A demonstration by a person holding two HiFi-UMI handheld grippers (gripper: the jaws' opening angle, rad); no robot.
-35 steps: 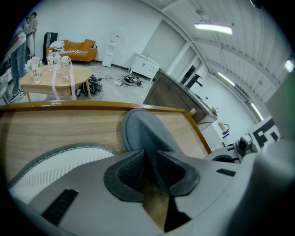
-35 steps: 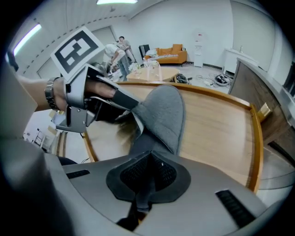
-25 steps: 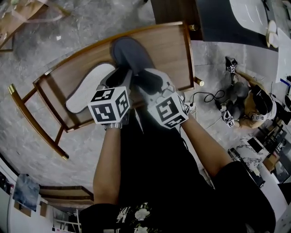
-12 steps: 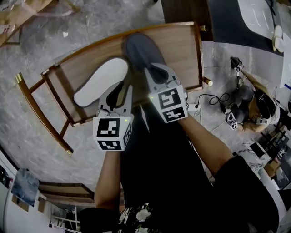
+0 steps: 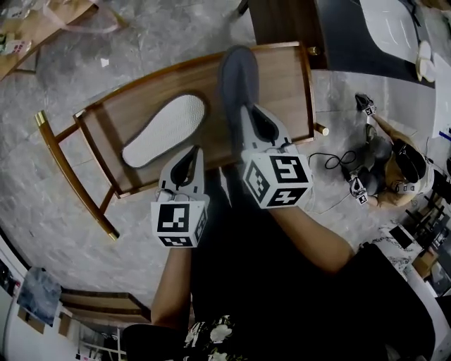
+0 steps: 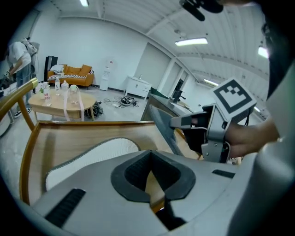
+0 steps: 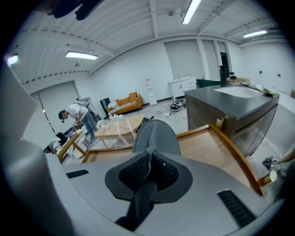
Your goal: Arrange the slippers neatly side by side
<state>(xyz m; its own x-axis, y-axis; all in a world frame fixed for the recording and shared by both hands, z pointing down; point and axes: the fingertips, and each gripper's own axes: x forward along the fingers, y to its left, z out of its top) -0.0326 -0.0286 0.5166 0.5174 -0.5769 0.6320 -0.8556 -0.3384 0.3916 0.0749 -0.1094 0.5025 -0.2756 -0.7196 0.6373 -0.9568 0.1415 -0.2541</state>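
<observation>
Left gripper (image 5: 191, 154) jaws together, empty, right gripper (image 5: 252, 113) jaws just closing onto grey slipper (image 5: 236, 74)

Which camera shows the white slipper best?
The head view: the white slipper lies there in full outline, seen from above. The left gripper view catches only part of it, at a shallow angle; the right gripper view shows none.

- Wooden bench (image 5: 285, 77): we find bare board on its right half, open from above.
- Raised rim (image 5: 176, 67): it bounds the far side and the ends, so we count level entry there as barred.
- White slipper (image 5: 165, 130): lies flat and fills most of the left half.
- Grey slipper (image 5: 236, 77): tilted up on edge over the middle, it parts the two halves; we see a narrow bare strip between the slippers.
- Dark cabinet (image 5: 282, 21): close behind the far right corner.
- Cables (image 5: 320, 149): on the floor off the right end.
</observation>
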